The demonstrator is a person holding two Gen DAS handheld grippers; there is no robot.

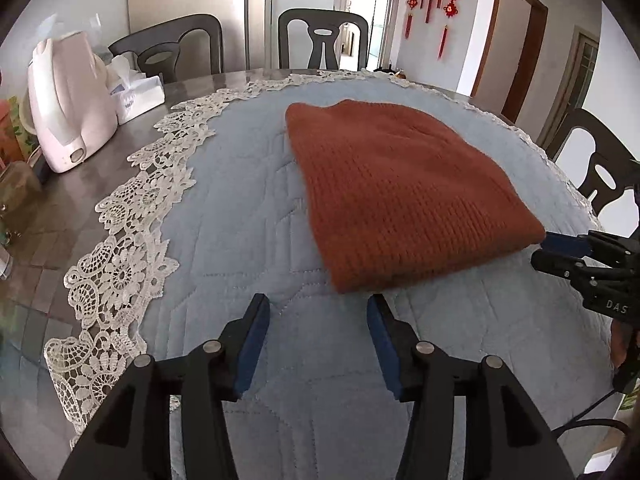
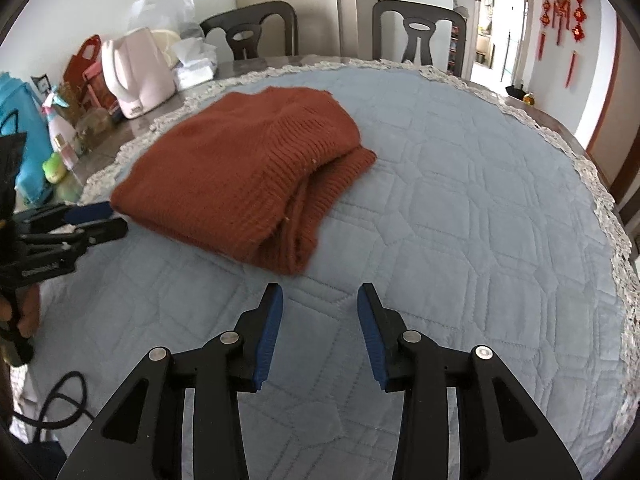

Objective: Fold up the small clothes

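Folded rust-brown knit sweater [image 1: 404, 192] lying on the quilted blue table cover [image 1: 248, 216], at 12 o'clock from both grippers. Left gripper [image 1: 318, 312] and right gripper [image 2: 320, 300]: tongs apart, holding nothing, just short of the sweater's near edge. Pink kettle [image 1: 68, 108] at 10 o'clock.

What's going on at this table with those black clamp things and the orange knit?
A person holds a two-finger tool in each hand to fold small clothes. A rust-orange knit sweater lies folded into a compact rectangle on a blue quilted cloth with lace trim. Both the left tool and the right tool are open and hold nothing, each just short of the sweater's near edge. A pink kettle and a tissue box stand on the bare tabletop beside the cloth.
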